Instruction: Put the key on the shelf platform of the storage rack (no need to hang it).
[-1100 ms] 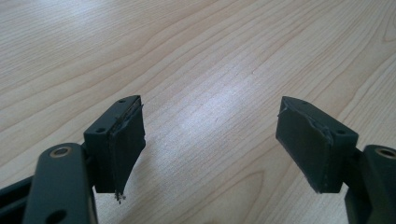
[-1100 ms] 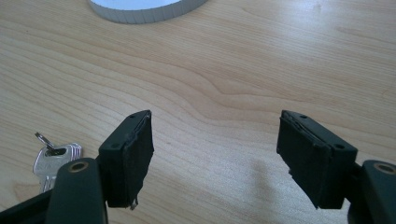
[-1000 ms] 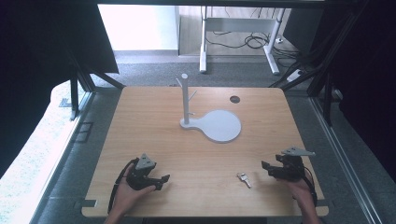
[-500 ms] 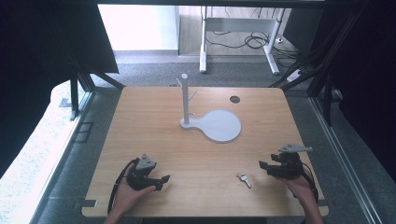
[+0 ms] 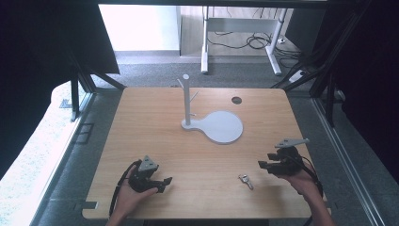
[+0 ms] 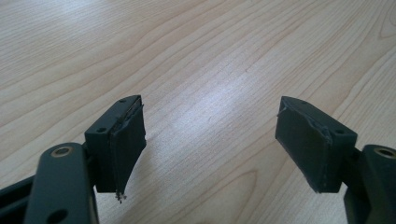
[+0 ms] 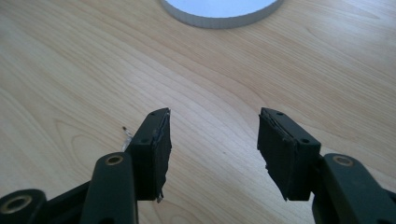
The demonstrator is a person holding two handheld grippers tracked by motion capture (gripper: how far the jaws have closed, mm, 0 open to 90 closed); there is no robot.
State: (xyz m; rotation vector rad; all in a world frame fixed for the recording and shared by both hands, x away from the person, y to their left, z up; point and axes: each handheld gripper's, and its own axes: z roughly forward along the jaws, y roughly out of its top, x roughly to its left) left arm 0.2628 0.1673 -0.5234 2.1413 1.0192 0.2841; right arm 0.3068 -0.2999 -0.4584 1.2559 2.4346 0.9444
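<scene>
A small metal key (image 5: 245, 181) lies flat on the wooden table (image 5: 155, 122) near its front edge, right of centre. My right gripper (image 5: 262, 165) hovers just right of the key, open and holding nothing. In the right gripper view the open gripper (image 7: 215, 116) frames bare wood, and a sliver of metal (image 7: 126, 134) peeks out beside its left jaw. My left gripper (image 5: 165, 181) rests at the front left, also open. Between its spread jaws, the left gripper (image 6: 210, 109) has only wood grain.
A white stand (image 5: 187, 101) with short pegs rises from a round white base plate (image 5: 223, 127) at the table's middle; the plate's rim (image 7: 219, 14) lies ahead of my right gripper. A dark round hole (image 5: 236, 100) sits at the back right.
My right gripper has drifted a little to the left, closer to the key. The left gripper and the key have stayed put.
</scene>
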